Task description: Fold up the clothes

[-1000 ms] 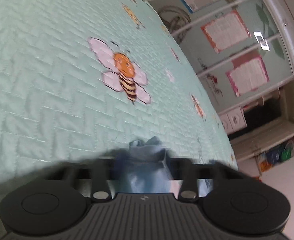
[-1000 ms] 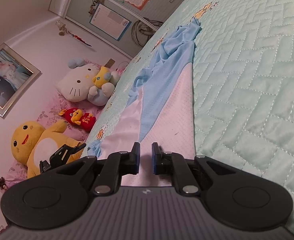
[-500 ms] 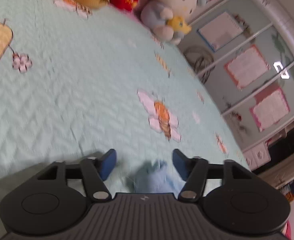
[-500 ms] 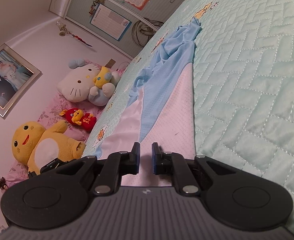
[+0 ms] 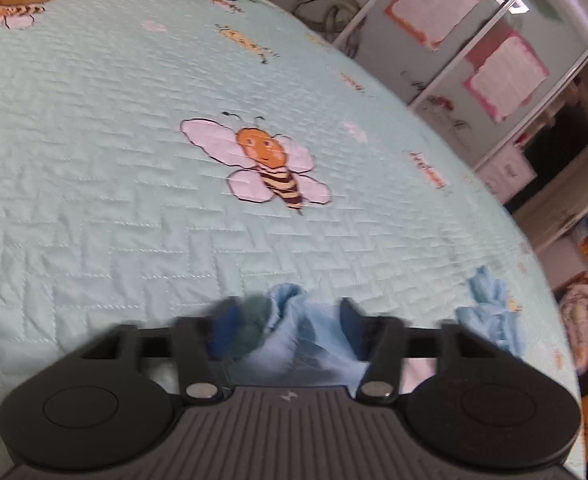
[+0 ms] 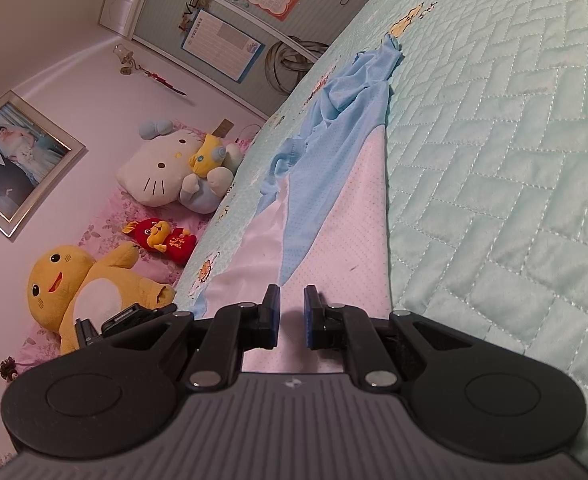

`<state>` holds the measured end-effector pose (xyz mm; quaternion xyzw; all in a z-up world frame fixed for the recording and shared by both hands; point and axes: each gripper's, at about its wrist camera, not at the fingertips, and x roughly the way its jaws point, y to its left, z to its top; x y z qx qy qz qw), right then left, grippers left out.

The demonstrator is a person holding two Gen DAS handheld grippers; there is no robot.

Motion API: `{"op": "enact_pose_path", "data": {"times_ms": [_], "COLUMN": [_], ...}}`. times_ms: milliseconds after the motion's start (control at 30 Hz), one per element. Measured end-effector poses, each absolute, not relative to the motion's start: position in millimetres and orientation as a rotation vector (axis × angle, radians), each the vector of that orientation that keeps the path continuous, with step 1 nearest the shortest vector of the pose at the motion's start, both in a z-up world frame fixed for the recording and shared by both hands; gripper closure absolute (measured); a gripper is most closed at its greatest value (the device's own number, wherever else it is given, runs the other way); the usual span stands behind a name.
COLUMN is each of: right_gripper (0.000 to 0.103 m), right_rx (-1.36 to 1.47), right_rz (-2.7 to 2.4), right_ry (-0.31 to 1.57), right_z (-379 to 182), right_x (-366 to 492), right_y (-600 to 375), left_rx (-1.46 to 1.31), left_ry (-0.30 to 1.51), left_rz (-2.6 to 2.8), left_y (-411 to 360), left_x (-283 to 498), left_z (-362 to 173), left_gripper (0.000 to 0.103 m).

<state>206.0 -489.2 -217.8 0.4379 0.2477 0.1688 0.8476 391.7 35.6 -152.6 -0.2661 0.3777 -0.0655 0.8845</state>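
The garment (image 6: 336, 184) lay stretched in a long narrow strip on the bed cover (image 6: 514, 152), a mint-green quilt stitched in a raised zigzag brick pattern. The cloth was a thin mesh dotted with tiny holes, pale pink at the near end and light blue farther off, where it gathered into soft wrinkles and a twisted tip.

The right gripper (image 6: 291, 316) sat low over the pink end. Its two flat, blue-padded fingers (image 6: 273, 312) stood close together with a narrow gap between them; the pink cloth ran under and between them, though whether the pads pinched it could not be told.

In the left wrist view, the left gripper (image 5: 285, 328) was blurred with motion, its jaws closing around a bunched fold of the light blue cloth (image 5: 294, 320) that rose between the fingers. The pads did not yet press on it. Another crumpled blue lump (image 5: 488, 304) lay off to the right on the quilt. Ahead on the quilt was a stitched bee (image 5: 259, 164) with rounded pale pink wings and a striped body.

At the head of the bed sat plush toys: a white cat (image 6: 161, 172), a yellow round-bellied figure (image 6: 81, 288) and a small red doll (image 6: 161, 238). A framed photo (image 6: 9, 164) hung on the pink wall.
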Motion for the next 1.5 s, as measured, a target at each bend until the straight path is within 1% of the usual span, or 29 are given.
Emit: {"op": "enact_pose_path", "data": {"times_ms": [33,133,233,333,433,500,567,600,633,667,733,900,933,1000,1033,1067,1100,1133,1167,1233,1267,1367,1500], "right_gripper": [0.092,0.092,0.092,0.092,0.091,0.084,0.069,0.065,0.058,0.056,0.055,0.055,0.055,0.055,0.052,0.049,0.049,0.049,0.049,0.049,0.049,0.048,0.048], "right_rx": [0.923,0.924,0.925,0.926,0.934,0.976,1.027,1.054,1.065,1.069,1.078,1.102,1.102,1.103,1.096,1.086,1.076,1.074,1.075,1.066,1.055,0.993,0.916], "right_rz": [0.356,0.356,0.356,0.356,0.361,0.367,0.346,0.331,0.322,0.316,0.304,0.307,0.312,0.324,0.331,0.340,0.348,0.352,0.354,0.357,0.354,0.347,0.307], "right_ry": [0.523,0.526,0.529,0.532,0.536,0.537,0.525,0.512,0.504,0.497,0.484,0.493,0.485,0.470,0.465,0.462,0.459,0.461,0.466,0.466,0.466,0.482,0.482], "right_z": [-218,-218,-217,-217,-217,-215,-209,-206,-203,-201,-196,-206,-206,-207,-208,-207,-207,-207,-207,-205,-203,-197,-191], "right_x": [206,206,207,207,208,205,192,181,166,151,120,51,43,27,25,24,24,25,27,29,30,31,30], "right_y": [-489,-489,-489,-489,-490,-494,-499,-502,-505,-508,-514,-525,-524,-522,-521,-520,-520,-520,-520,-520,-520,-513,-506], "left_rx": [-0.573,-0.521,-0.437,-0.326,-0.191,-0.082,0.052,0.133,0.199,0.262,0.372,0.618,0.644,0.708,0.733,0.734,0.731,0.710,0.681,0.597,0.520,0.253,-0.275], "left_ry": [0.775,0.672,0.552,0.450,0.404,0.374,0.338,0.325,0.325,0.329,0.370,0.510,0.539,0.559,0.567,0.570,0.572,0.568,0.559,0.560,0.587,0.694,0.886], "left_rz": [-0.116,-0.084,-0.154,-0.296,-0.425,-0.529,-0.630,-0.682,-0.730,-0.777,-0.852,-0.934,-0.941,-0.943,-0.942,-0.933,-0.921,-0.903,-0.889,-0.849,-0.830,-0.768,-0.686], "left_y": [38,29,4,-37,-91,-131,-173,-195,-214,-233,-260,-295,-296,-297,-296,-293,-289,-283,-277,-262,-253,-225,-186], "left_x": [390,377,360,334,308,277,241,221,201,183,152,113,108,99,94,91,87,83,79,75,79,95,130], "left_z": [-150,-120,-68,-7,39,55,65,62,56,48,19,-82,-97,-117,-125,-126,-126,-123,-119,-110,-107,-103,-115], "left_gripper": [0.097,0.097,0.098,0.098,0.098,0.098,0.098,0.098,0.098,0.097,0.097,0.095,0.088,0.087,0.083,0.075,0.068,0.053,0.044,0.037,0.035,0.035,0.037]}}
